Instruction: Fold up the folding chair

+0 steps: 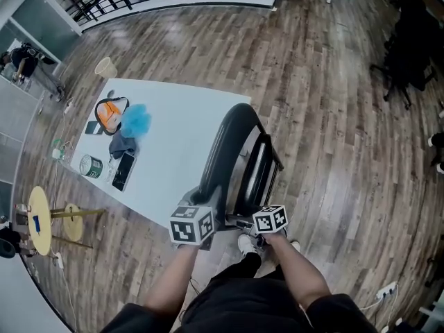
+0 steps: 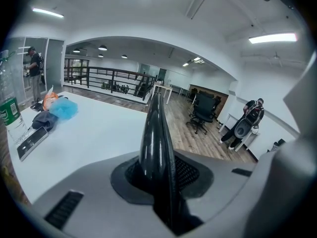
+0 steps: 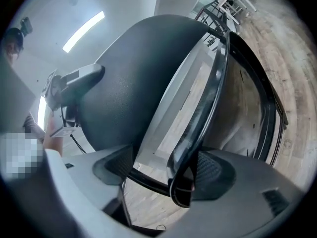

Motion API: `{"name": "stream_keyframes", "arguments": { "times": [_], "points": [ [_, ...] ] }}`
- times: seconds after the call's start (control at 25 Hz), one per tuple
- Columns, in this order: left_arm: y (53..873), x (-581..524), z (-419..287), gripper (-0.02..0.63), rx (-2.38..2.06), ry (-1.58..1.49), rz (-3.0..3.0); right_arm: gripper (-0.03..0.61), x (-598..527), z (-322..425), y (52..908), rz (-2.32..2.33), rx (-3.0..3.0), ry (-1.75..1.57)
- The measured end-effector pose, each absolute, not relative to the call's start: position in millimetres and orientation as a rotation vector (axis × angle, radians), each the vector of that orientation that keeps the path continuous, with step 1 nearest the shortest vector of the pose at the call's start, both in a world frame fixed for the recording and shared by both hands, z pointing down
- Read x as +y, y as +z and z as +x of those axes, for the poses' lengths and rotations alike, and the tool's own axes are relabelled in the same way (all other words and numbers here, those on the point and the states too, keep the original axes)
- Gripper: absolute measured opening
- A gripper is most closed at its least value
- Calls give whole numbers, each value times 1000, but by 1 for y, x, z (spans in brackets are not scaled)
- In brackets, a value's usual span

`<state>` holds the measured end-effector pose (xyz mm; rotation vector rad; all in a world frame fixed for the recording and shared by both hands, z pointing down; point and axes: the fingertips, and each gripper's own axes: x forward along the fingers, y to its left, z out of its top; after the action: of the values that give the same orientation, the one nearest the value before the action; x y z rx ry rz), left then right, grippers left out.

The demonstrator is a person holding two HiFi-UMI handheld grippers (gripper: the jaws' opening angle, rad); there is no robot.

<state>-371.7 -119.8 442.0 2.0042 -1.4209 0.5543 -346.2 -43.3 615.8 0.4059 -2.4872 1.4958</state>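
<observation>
Folding chair [image 1: 239, 159] beside white table [image 1: 173, 134], nearly flat (gap between seat and back left to close, I judge); left gripper [image 2: 161, 177] clamped on backrest edge [image 2: 156, 133], right gripper [image 3: 171, 175] jaws apart around seat rim [image 3: 205, 108].

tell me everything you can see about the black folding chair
The black folding chair stands on the wood-plank floor against the white table. Its curved plastic panels, glossy at the edge, lie close together on thin black metal tubing, so it looks nearly folded. The left gripper has its jaws shut on one panel's thin edge. A black rim sits between the right gripper's parted jaws.
</observation>
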Motion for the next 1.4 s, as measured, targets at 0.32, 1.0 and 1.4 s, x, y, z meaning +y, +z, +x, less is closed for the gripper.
{"name": "stream_keyframes", "arguments": {
  "times": [0.32,1.0,1.4],
  "points": [
    [444,-123,-397,87,-1419,545,1998,364,-46,-367,619,444,-2459,1458],
    [400,-44,-426,198,-1745,611,2117,364,-26,-260,561,952,-2536,1096],
    [312,27,-316,30,-1877,202,2288,141,64,-92,428,1377,-2638,556]
  ]
}}
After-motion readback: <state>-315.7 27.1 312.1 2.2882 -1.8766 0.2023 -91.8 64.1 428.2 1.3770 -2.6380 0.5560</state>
